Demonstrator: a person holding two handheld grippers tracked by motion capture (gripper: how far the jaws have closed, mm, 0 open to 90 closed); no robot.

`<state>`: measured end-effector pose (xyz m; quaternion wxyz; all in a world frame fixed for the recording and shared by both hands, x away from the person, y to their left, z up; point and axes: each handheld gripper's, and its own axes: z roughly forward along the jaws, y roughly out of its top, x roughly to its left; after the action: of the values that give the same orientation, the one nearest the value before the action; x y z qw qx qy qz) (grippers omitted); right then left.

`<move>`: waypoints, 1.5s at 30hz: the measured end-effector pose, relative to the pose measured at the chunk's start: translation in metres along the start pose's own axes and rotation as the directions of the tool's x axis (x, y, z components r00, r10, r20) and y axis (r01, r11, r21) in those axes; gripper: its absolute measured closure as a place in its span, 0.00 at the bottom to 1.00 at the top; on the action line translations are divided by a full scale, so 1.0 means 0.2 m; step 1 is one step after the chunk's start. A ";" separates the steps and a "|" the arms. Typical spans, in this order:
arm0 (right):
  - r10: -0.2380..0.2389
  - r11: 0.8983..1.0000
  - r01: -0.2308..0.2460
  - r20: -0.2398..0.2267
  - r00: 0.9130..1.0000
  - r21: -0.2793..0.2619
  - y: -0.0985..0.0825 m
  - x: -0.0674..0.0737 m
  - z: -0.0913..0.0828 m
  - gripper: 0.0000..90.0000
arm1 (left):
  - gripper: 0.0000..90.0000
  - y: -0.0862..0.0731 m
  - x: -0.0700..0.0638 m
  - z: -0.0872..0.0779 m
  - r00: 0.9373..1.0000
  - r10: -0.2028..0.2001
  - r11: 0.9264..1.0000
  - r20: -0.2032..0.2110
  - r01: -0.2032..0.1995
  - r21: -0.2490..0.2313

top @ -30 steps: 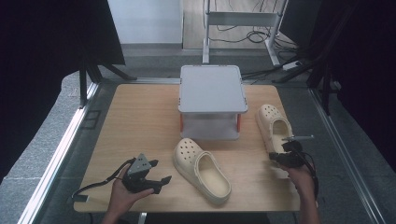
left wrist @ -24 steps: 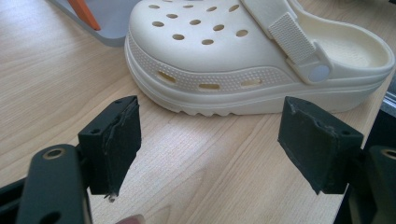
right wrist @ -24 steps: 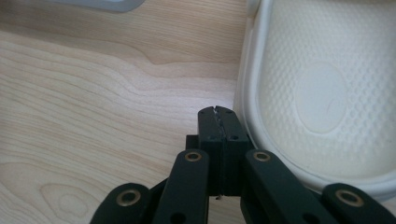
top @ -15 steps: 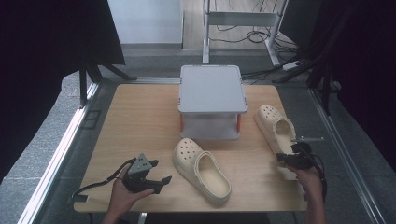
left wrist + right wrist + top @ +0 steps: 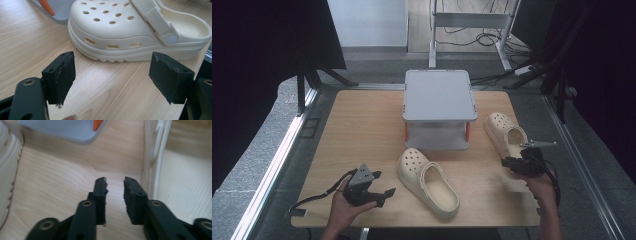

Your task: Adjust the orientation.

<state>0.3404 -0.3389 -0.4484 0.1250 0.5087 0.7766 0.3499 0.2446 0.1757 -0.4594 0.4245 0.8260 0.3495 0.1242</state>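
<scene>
Right gripper (image 5: 114, 181) beside the heel of the far clog (image 5: 506, 134) at the counter's (image 5: 362, 130) right edge, fingers just parted to a narrow, empty gap. Left gripper (image 5: 112, 75) fingers wide, empty, facing the near clog (image 5: 428, 181) mid-counter before the grey stand (image 5: 439, 95).

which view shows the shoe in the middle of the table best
The high view: the whole middle shoe lies open on the table. The left gripper view gives a close side look with strap and holes; the right gripper view catches just its blurred edge.
</scene>
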 end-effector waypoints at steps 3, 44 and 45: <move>0.005 1.000 -0.005 -0.011 1.000 0.003 0.04 -0.01 0.01 0.74 | 0.24 0.00 0.00 -0.01 1.000 -0.002 1.000 -0.001 0.002 -0.003; 0.014 0.968 -0.042 0.111 0.994 0.248 0.39 -0.20 0.26 0.87 | 0.24 0.00 0.00 -0.02 1.000 0.005 1.000 -0.005 -0.005 -0.007; 0.014 0.971 -0.044 0.123 0.992 0.237 0.39 -0.20 0.25 0.87 | 0.24 0.00 0.00 -0.02 1.000 0.004 1.000 -0.005 -0.004 -0.008</move>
<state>0.4399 -0.3346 -0.4386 0.1044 0.5516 0.7966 0.2242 0.2435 0.1780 -0.4571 0.4264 0.8248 0.3484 0.1286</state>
